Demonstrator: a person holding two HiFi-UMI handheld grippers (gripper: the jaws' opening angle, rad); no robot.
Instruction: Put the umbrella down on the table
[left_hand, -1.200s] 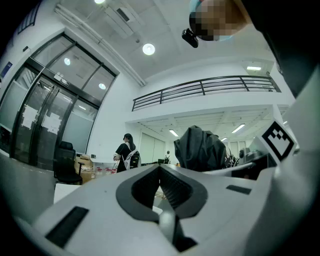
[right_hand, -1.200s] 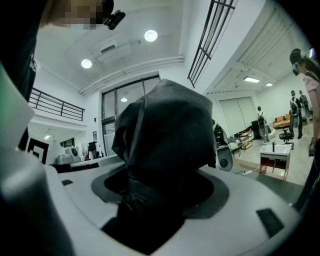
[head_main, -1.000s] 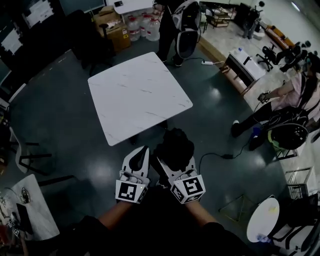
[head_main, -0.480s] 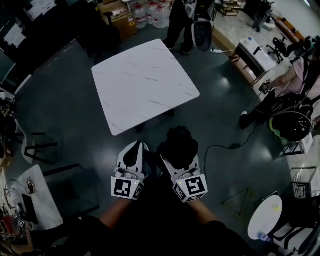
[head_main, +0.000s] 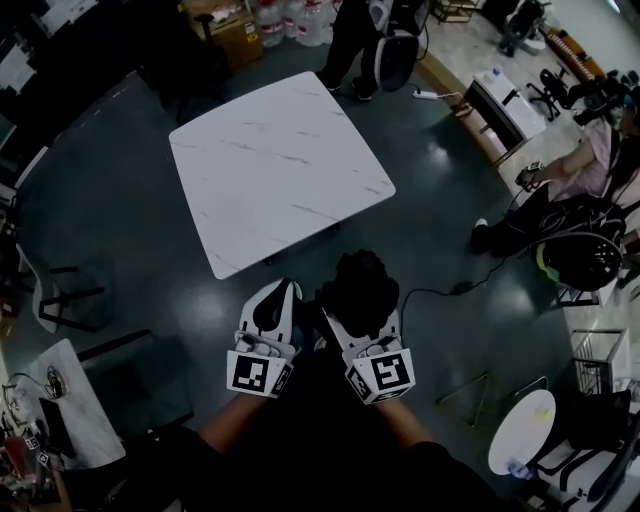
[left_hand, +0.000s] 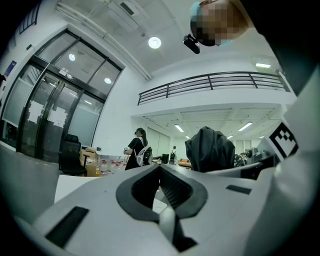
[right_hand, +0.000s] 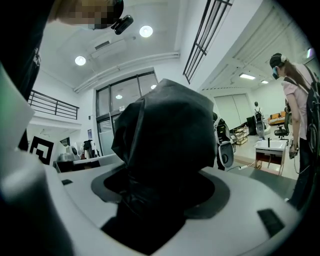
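A folded black umbrella (head_main: 360, 287) stands upright between the jaws of my right gripper (head_main: 360, 320), which is shut on it low in the head view. It fills the right gripper view as a dark bundle (right_hand: 165, 145) over the right gripper (right_hand: 160, 187). My left gripper (head_main: 279, 293) is close beside it on the left, jaws together with nothing between them. In the left gripper view the left gripper (left_hand: 160, 169) points level, with the umbrella (left_hand: 210, 147) to its right. The white marble table (head_main: 280, 170) stands ahead, bare, a short gap of floor away.
A seated person (head_main: 590, 170) is at the right and another person (head_main: 350, 30) stands beyond the table. A cable (head_main: 440, 292) lies on the dark floor. A small white table (head_main: 70, 405), a round one (head_main: 525, 432) and a chair (head_main: 55, 295) flank me.
Both grippers and the umbrella keep the same pose. The head view has drifted, so the table sits slightly more to the left than half a second ago.
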